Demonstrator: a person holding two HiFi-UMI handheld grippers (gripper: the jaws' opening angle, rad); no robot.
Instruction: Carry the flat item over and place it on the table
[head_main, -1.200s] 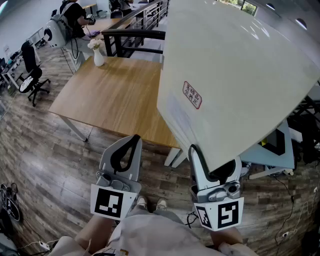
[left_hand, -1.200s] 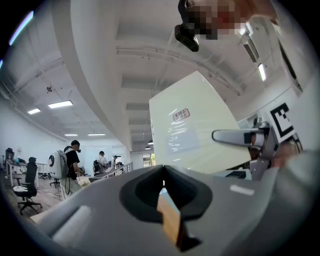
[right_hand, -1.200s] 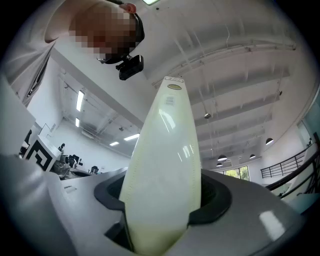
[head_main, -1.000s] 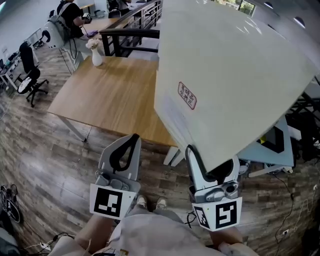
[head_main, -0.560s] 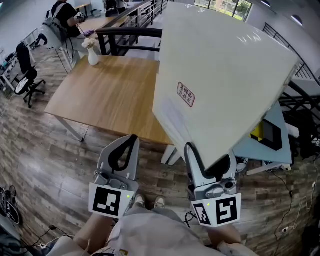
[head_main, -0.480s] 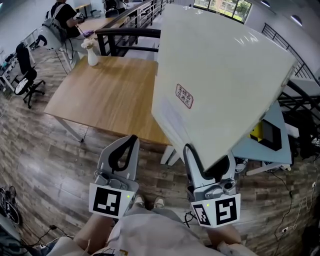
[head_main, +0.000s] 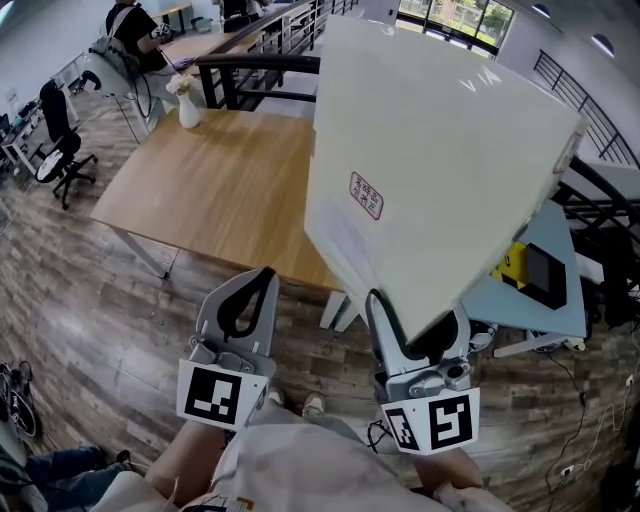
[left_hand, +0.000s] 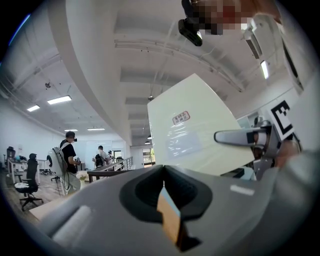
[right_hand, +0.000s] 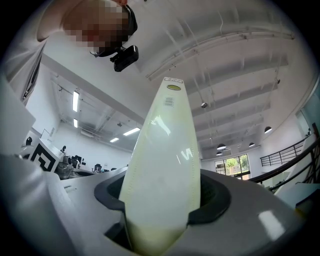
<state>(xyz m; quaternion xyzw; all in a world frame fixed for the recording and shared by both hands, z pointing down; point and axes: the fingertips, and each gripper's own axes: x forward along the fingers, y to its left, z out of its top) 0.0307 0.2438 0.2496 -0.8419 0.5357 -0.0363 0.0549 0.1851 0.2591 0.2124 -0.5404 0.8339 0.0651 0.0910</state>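
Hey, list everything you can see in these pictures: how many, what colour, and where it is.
flat item: one, cream, glossy, small red-print label; tilted over the table's right end
table: one, light wood; ahead, bare except for the vase
vase: one, white, pale flowers; table's far left corner
office chair: one, black; floor at far left
desk: one, pale blue; right, partly behind the flat item
yellow and black object: one; on that desk
seated person: one, dark top; far left background
floor: dark wood planks
left gripper: one, grey; jaws together, empty, lower left
right gripper: one, grey; clamped on the flat item's lower corner
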